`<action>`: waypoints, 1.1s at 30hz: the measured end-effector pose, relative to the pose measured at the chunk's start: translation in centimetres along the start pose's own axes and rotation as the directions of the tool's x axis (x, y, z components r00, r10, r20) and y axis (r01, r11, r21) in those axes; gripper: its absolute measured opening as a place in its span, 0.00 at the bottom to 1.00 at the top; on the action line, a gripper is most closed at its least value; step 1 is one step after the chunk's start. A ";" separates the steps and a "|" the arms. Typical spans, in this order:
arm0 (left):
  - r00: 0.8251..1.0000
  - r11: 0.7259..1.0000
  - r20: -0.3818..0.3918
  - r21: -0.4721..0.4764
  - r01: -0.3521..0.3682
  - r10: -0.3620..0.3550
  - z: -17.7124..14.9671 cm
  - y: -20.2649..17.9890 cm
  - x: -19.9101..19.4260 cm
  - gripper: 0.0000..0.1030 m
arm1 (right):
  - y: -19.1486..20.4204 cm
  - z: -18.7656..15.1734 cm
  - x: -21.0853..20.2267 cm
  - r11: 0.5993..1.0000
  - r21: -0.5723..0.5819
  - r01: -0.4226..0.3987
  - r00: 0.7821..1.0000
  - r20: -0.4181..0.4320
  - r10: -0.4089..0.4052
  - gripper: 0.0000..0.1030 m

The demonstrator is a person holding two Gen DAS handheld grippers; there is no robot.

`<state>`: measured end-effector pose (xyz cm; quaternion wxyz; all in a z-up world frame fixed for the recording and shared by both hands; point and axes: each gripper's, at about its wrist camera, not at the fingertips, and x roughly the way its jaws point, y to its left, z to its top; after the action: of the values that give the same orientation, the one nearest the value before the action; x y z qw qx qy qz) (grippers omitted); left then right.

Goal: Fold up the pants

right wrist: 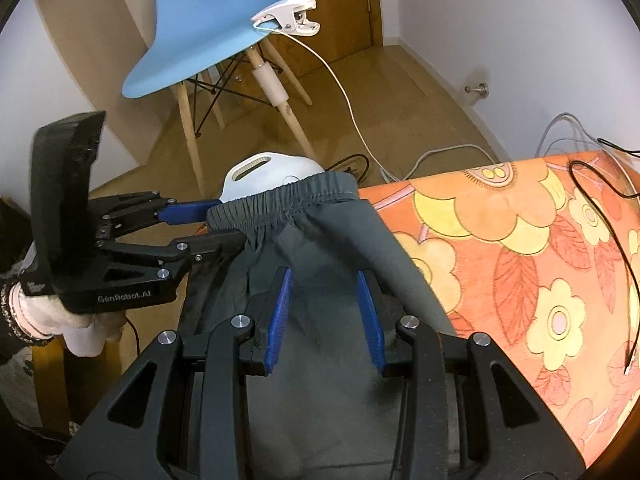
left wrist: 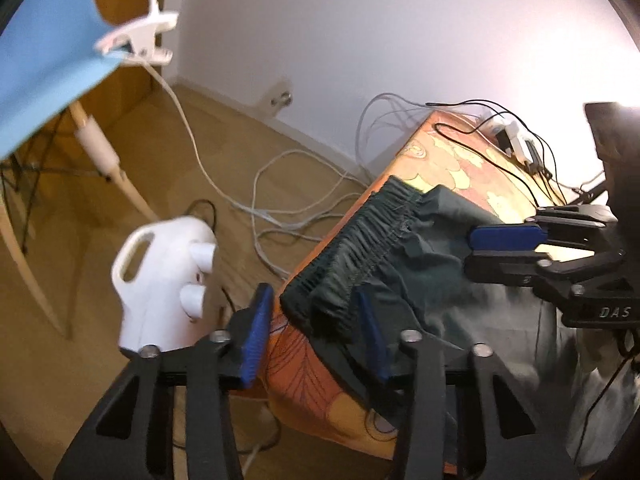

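Dark green pants [right wrist: 320, 216] on floral table [right wrist: 520, 240]: waistband corner between left hand-held gripper [right wrist: 216, 224] jaws (clamped); right hand-held gripper [right wrist: 324, 312] jaws apart above the fabric

The pants [right wrist: 320, 264] are matt grey-green cloth with a puckered elastic waistband, lying on the desk's [right wrist: 520, 248] flowered orange fabric cover. Beyond the desk stand a glossy white plastic jug [left wrist: 168, 284], a smooth blue plastic chair [right wrist: 200, 28] on pale wooden legs, and a wood-grain floor [left wrist: 120, 200].

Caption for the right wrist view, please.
Left gripper pinches the waistband of grey pants on a flowered tablecloth; right gripper hovers open above them.
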<state>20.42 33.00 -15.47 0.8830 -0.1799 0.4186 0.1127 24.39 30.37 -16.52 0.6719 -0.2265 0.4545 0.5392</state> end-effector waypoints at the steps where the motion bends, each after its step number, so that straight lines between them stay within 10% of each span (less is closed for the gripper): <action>1: 1.000 1.000 0.006 0.011 0.003 -0.003 0.0 -0.1 -0.2 0.25 | 0.0 0.0 0.1 1.000 0.000 -0.001 1.000 -0.003 0.001 0.35; 10: 0.998 0.996 0.062 0.090 -0.005 0.000 -0.3 -1.8 -1.5 0.13 | -0.6 0.8 -0.6 0.997 0.059 -0.055 0.998 0.010 0.055 0.35; 14: 0.997 0.987 0.081 0.160 -0.021 0.008 -0.7 -3.3 -1.9 0.12 | -2.5 2.6 -1.3 0.959 0.235 -0.160 0.987 0.036 0.156 0.59; 17: 0.996 0.986 0.093 0.165 -0.020 0.005 -0.8 -3.6 -2.0 0.12 | -2.9 4.5 0.0 0.914 0.330 -0.237 0.969 0.010 0.248 0.60; 25: 0.995 0.974 0.099 0.227 -0.002 -0.021 -2.0 -5.1 -2.0 0.12 | -2.8 5.7 6.5 0.861 0.502 -0.077 0.965 -0.179 0.191 0.60; 33: 0.993 0.971 0.120 0.238 -0.010 -0.019 -2.7 -5.9 -2.0 0.13 | -0.8 5.9 6.6 0.929 0.368 0.051 0.975 -0.221 0.033 0.38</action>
<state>19.35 26.42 -14.17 0.9223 -0.0667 0.3741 0.0705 27.37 38.27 -19.46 0.6498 -0.1567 0.6195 0.4116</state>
